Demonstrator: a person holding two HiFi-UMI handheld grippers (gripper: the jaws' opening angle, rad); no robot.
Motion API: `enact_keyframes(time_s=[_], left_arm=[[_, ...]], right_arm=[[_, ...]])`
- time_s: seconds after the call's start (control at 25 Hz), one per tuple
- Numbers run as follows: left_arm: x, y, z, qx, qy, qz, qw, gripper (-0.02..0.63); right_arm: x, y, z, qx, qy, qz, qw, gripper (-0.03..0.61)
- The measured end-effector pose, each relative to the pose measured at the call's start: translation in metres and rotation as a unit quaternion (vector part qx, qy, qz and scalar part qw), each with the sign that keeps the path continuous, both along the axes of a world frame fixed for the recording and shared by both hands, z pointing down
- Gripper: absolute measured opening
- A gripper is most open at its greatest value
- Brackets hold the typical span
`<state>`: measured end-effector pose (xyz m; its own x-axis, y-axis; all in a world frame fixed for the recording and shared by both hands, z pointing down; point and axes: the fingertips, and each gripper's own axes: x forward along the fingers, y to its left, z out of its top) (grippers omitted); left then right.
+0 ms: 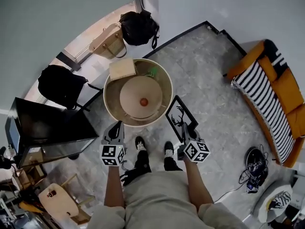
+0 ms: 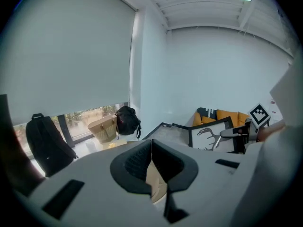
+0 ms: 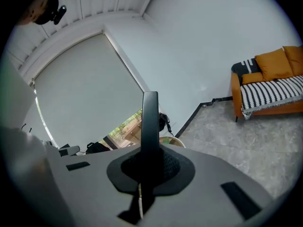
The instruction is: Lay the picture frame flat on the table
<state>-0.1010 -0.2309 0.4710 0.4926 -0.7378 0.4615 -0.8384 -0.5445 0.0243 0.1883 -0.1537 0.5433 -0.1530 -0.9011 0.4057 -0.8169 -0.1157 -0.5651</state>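
So the black-framed picture with a deer silhouette [image 1: 180,117] isn't on the surface yet. It's in the air just right of centre in the head view, right next to the lower-right rim of the round beige wooden table [image 1: 164,80], over the grey marbled floor [image 1: 214,80]. The right gripper [image 1: 185,136] has its jaws clamped on the frame's edge. In the right gripper view the frame is edge-on, a thin black bar going straight up out of the jaws.

The left gripper [image 1: 115,128] hangs at the table's lower-left rim. Its jaws are closed together with nothing in them, and there's just a sliver of tabletop showing past them.

On the surface there's a small red ball [image 1: 143,101] about in the middle and a light wooden box [image 1: 122,68] at the upper-left edge. An orange sofa with a black-and-white striped throw [image 1: 271,94] sits far right, well away from everything.
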Motion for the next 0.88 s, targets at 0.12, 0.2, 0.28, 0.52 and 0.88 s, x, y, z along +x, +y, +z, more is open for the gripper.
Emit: enact_keyframes(time_s=[0.12,0.2,0.28,0.52,0.88], left_arm=[[-0.012,-0.017,0.017,-0.018,0.008,0.031,0.9993,0.021],[-0.020,-0.026,0.029,-0.029,0.010,0.053,0.9981,0.021],[-0.032,-0.032,0.042,-0.044,0.010,0.074,0.9963,0.021],[-0.077,-0.048,0.082,-0.079,0.005,0.120,0.9896,0.021],[-0.086,-0.037,0.154,-0.122,-0.016,0.215,0.9689,0.021]], right_arm=[[-0.013,-0.003,0.008,-0.009,-0.023,0.016,1.000,0.039],[-0.022,-0.005,0.012,-0.015,-0.039,0.024,0.999,0.040],[-0.032,-0.006,0.019,-0.021,-0.054,0.035,0.998,0.040],[-0.055,-0.011,0.049,-0.034,-0.068,0.082,0.994,0.040],[-0.092,-0.011,0.132,-0.075,-0.139,0.091,0.983,0.040]])
